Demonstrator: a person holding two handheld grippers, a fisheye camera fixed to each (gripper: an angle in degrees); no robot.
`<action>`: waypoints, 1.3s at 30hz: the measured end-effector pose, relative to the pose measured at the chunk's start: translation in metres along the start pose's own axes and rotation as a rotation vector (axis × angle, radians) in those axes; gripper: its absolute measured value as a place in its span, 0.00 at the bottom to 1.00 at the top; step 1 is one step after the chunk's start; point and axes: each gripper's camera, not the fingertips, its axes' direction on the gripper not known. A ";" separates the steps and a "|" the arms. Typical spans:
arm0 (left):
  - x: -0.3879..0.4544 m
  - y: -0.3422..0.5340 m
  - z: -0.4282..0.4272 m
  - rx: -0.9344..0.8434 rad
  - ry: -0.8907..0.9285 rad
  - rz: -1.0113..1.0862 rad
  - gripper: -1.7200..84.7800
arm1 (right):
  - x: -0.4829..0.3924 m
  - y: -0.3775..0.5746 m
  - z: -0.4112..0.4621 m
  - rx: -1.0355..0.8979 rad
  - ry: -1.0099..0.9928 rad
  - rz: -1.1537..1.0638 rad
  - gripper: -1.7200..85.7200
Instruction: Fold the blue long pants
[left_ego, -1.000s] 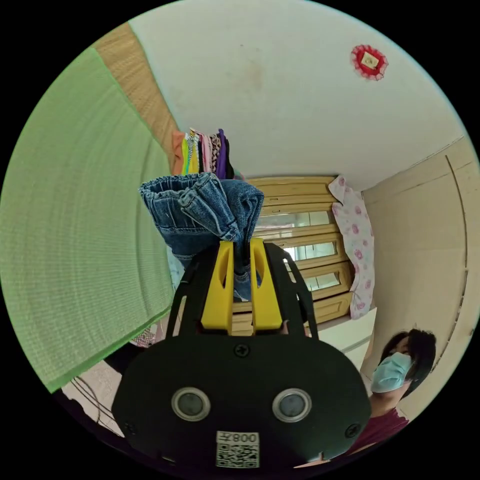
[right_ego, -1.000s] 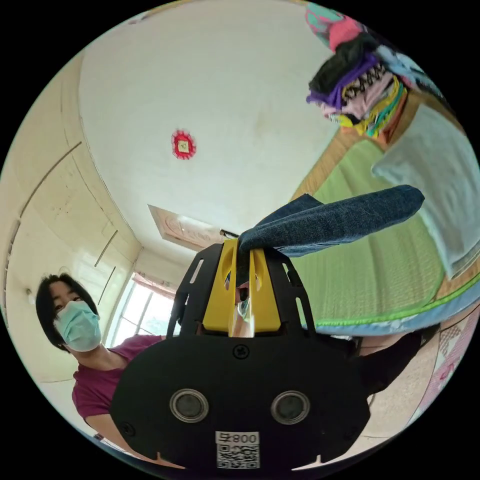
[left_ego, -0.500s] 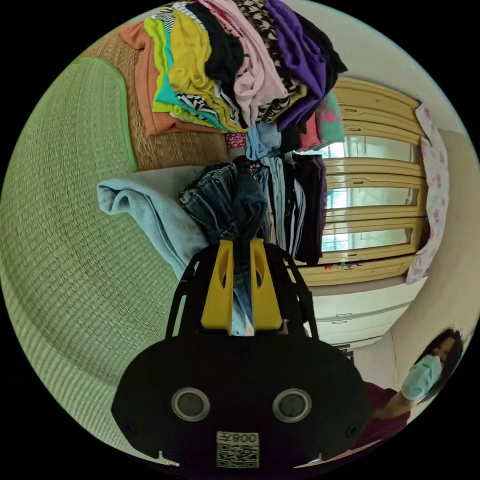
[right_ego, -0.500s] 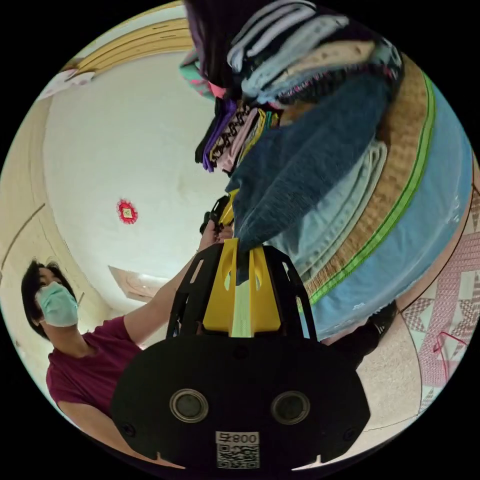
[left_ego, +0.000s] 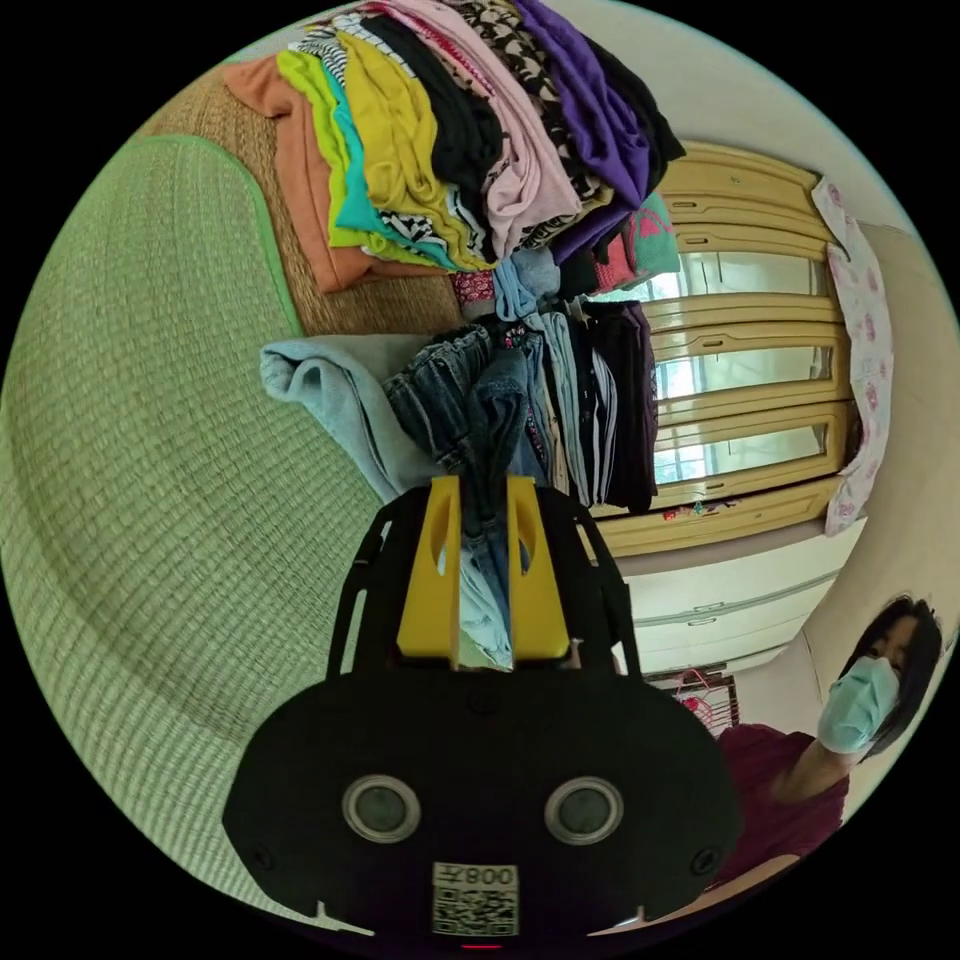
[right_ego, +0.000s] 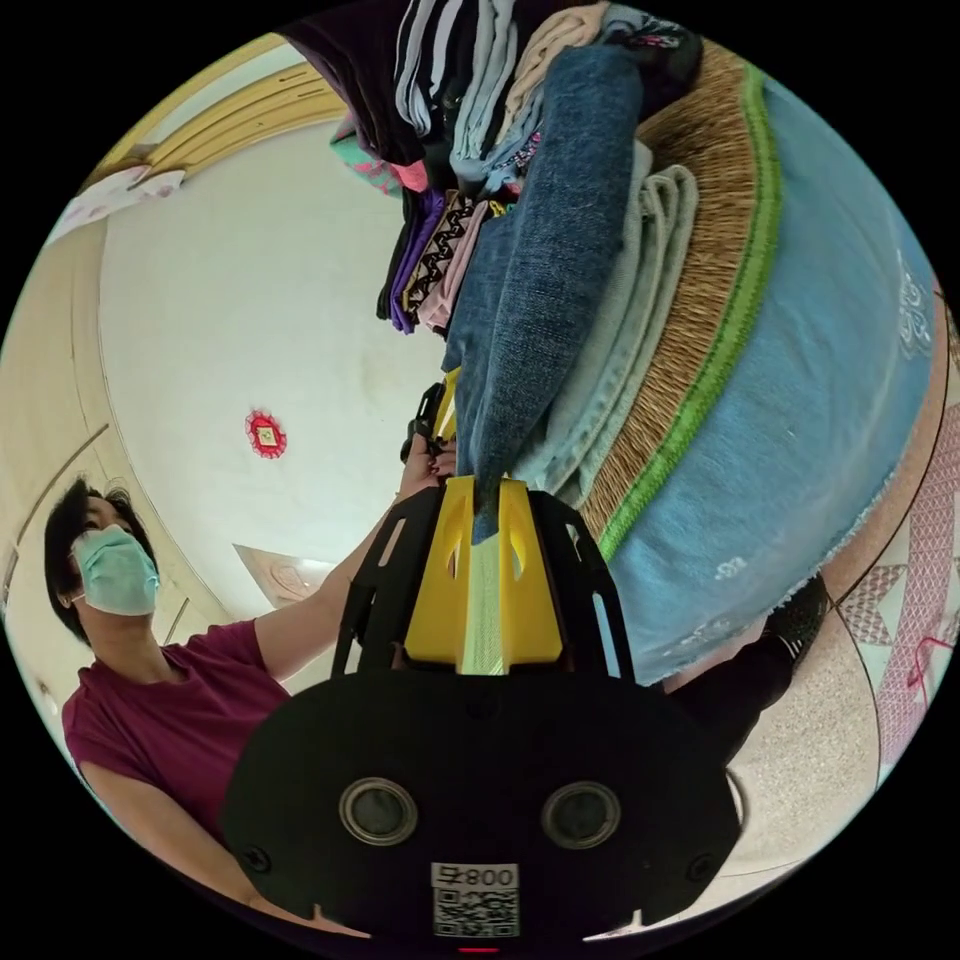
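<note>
1. In the left gripper view, the left tool (left_ego: 483, 490) has its two yellow jaws clamped on a bunched fold of the blue long pants (left_ego: 470, 400), with denim running down between the jaws.
2. The pants lie folded against a pale blue folded garment (left_ego: 330, 385), which rests on the green woven mat (left_ego: 150, 480).
3. Just beyond the pants stands a row of dark and striped folded clothes (left_ego: 600, 400); beside it is a second pile of folded clothes in orange, yellow, black, pink and purple (left_ego: 460, 150).
4. A wooden-framed window (left_ego: 740, 380) and a person in a face mask (left_ego: 865, 690) are at the far side of this view.
5. In the right gripper view, the right tool (right_ego: 487, 495) is clenched on the edge of the same pants (right_ego: 550, 260); the denim rises from the jaw tips as a long folded band.
6. Here the pants lie on the pale blue garment (right_ego: 640, 290), with the mat's green-trimmed edge (right_ego: 720, 330) and a blue bed cover (right_ego: 830, 400) beside them.
7. The left tool (right_ego: 440, 410) shows past the denim, held in the person's hand (right_ego: 425, 470).
8. The person (right_ego: 170, 690), in a maroon shirt, reaches an arm toward the pile.
</note>
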 end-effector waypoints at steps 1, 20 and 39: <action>0.010 -0.003 -0.006 0.030 -0.019 0.010 0.10 | 0.001 0.003 -0.004 0.005 -0.001 0.005 0.03; 0.151 -0.101 0.061 0.013 -0.456 0.333 0.02 | -0.119 -0.082 0.106 -0.027 1.051 -0.478 0.02; 0.250 0.058 0.020 -0.429 -0.565 0.537 0.02 | -0.110 -0.134 0.102 0.137 1.168 -0.415 0.02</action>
